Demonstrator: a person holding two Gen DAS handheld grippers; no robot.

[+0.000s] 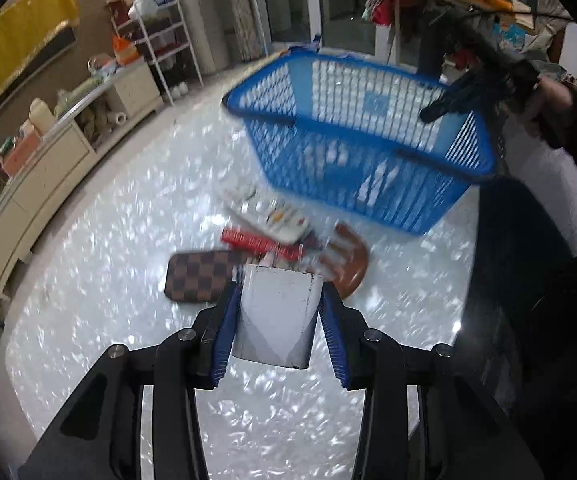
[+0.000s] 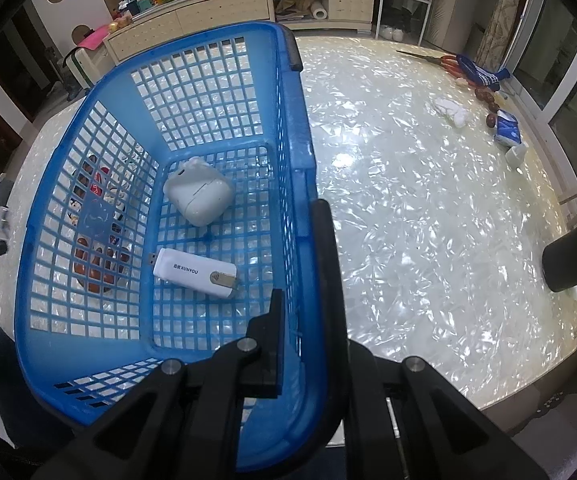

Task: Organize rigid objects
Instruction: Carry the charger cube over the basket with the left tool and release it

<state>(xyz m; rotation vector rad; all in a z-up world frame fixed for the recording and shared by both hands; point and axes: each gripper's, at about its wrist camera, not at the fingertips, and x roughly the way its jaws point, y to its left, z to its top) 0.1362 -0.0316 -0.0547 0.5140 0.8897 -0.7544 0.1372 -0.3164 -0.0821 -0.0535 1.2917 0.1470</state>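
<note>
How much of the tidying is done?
Two things already lie in the basket: an earbud case and a USB stick. The left gripper holds a white charger. The right gripper grips the basket wall. A small pile waits on the table.

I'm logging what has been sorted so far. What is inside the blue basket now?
Inside the blue basket lie a white earbud case and a white USB dongle. The right gripper clamps the basket's rim and covers part of the near wall.
</note>
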